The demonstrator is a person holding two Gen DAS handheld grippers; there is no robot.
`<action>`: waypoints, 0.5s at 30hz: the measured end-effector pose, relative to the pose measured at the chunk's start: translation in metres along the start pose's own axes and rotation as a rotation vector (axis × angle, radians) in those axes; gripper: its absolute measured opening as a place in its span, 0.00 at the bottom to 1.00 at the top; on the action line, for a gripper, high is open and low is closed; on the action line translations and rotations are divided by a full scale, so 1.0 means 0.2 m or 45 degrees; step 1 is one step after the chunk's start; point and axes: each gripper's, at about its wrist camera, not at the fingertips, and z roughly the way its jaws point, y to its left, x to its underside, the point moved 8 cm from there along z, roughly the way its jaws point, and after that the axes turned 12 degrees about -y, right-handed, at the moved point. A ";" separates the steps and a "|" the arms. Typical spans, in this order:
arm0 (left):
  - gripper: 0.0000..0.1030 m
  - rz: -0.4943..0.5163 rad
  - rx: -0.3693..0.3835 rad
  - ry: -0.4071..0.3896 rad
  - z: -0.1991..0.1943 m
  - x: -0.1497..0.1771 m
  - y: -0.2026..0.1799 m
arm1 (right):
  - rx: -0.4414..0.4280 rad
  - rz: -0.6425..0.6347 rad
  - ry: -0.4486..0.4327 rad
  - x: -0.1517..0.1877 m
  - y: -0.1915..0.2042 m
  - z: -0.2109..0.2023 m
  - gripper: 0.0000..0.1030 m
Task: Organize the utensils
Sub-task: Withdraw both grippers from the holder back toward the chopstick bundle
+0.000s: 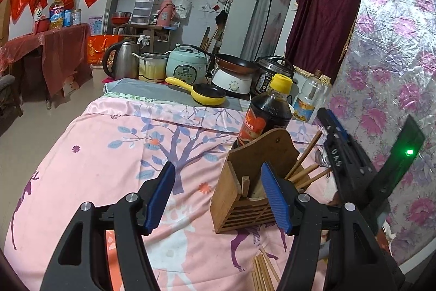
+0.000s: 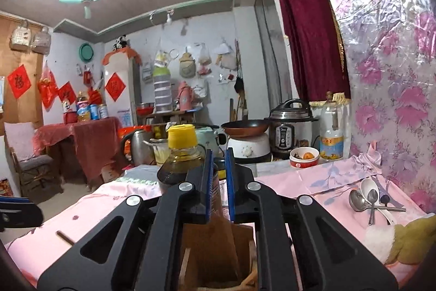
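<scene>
The left gripper (image 1: 218,192) gapes empty beside the wooden holder (image 1: 245,198) (chopsticks (image 1: 305,171) inside); the right gripper's (image 2: 218,182) fingers stand barely apart, gripping nothing.

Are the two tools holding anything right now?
No, nothing. The left tool is open in front of the wooden utensil holder, gripping nothing. The right tool is nearly closed, with nothing between its pads; chopsticks already stand in the holder.
</scene>
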 end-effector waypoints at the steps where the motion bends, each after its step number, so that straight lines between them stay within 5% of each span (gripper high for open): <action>1: 0.63 -0.002 -0.003 0.003 0.00 0.00 0.00 | -0.006 -0.007 0.001 -0.03 -0.01 -0.01 0.12; 8: 0.71 0.024 -0.022 -0.054 -0.12 0.01 -0.02 | -0.063 0.042 -0.072 -0.30 -0.09 -0.29 0.13; 10: 0.71 -0.001 -0.011 -0.058 -0.17 0.03 -0.03 | -0.057 0.075 -0.049 -0.31 -0.13 -0.38 0.20; 12: 0.72 0.001 -0.030 -0.065 -0.21 0.06 -0.04 | -0.029 0.113 0.001 -0.29 -0.16 -0.51 0.56; 15: 0.78 0.006 -0.076 -0.074 -0.31 0.17 -0.05 | 0.036 0.161 0.047 -0.19 -0.21 -0.75 0.87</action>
